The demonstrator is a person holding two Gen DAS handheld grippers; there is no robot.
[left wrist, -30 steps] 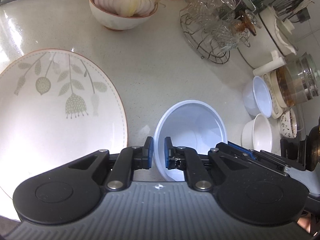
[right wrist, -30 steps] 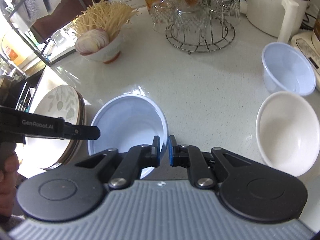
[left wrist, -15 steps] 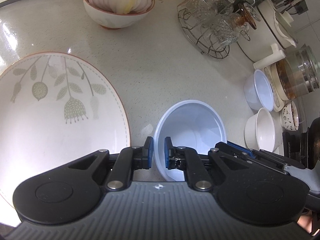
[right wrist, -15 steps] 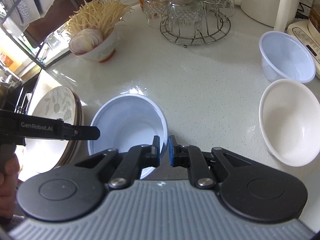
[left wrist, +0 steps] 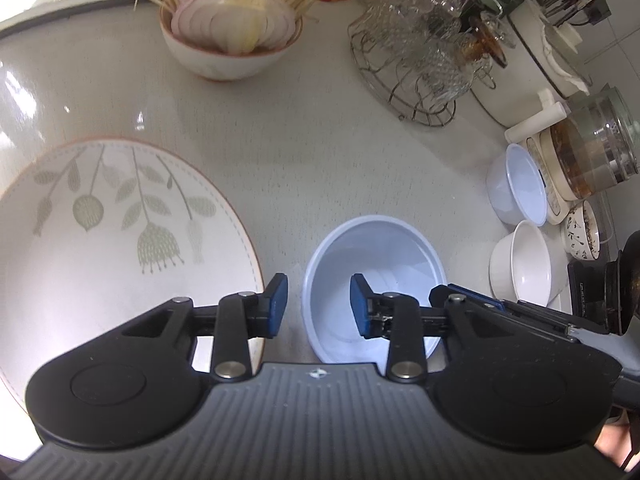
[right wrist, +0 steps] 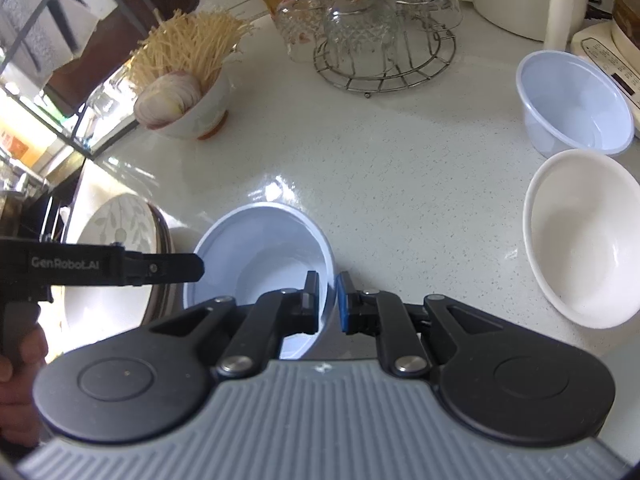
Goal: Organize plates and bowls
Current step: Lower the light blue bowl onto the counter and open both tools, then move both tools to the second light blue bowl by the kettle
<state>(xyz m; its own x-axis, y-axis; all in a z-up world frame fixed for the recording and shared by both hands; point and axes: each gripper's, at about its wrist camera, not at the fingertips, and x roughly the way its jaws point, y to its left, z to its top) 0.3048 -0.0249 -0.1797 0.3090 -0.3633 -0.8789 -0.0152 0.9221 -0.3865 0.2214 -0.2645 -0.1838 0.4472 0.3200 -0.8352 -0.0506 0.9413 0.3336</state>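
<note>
A pale blue plastic bowl (left wrist: 376, 272) sits between both grippers; it also shows in the right wrist view (right wrist: 264, 248). My left gripper (left wrist: 319, 306) is open, its jaws straddling the bowl's left rim without touching. My right gripper (right wrist: 328, 300) is shut on the bowl's right rim. A large white plate with a leaf pattern (left wrist: 100, 232) lies to the left, stacked on a darker plate (right wrist: 160, 240). A second blue bowl (right wrist: 576, 104) and a white bowl (right wrist: 584, 236) stand at the right, also seen in the left wrist view as the blue bowl (left wrist: 520, 188) and white bowl (left wrist: 528, 264).
A bowl of sliced onion and noodles (left wrist: 232, 40) stands at the back. A wire rack of glass cups (left wrist: 424, 52) stands at the back right. A white pot (left wrist: 536, 60), a glass kettle (left wrist: 596, 148) and a small patterned dish (left wrist: 582, 232) line the right edge.
My left gripper has opened and let go of the blue bowl's left rim. My right gripper stays shut on the right rim, and the bowl has stayed between the grippers.
</note>
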